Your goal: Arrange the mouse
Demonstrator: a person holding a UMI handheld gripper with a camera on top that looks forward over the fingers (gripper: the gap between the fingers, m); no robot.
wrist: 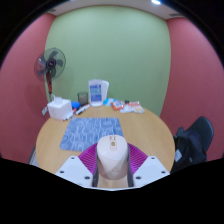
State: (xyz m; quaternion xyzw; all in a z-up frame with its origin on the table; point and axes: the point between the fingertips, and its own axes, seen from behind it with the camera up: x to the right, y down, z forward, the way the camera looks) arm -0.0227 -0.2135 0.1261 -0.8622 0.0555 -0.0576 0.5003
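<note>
Right now your gripper (112,172) has its two fingers drawn in narrow around the mouse (113,163), with the magenta pads (96,158) pressing against its flanks on either side, so you are holding it. The mouse is a pale beige, smooth and rounded like a low dome, with a matte plastic look; its nose points forward along the fingers, and its back end sits low between them. The fingers themselves are white, flat and angular, and they spread outward toward you. Beneath and ahead of the mouse lies the round wooden table (55,138), light tan with a smooth top and a curved edge. Just beyond the fingertips a blue mat (95,130) lies flat on the table, rectangular, with a speckled woven-looking pattern. Farther back, near the table's far edge, stand a white boxy object (59,107) and a white and blue upright container (97,92), with a few small items (126,105) scattered beside them that are too small to make out. A dark standing fan (50,68) with a round grille rises behind the table by the pink wall (20,80), and a black chair (194,140) sits off the table's other side. The far wall (115,50) is a flat green.
</note>
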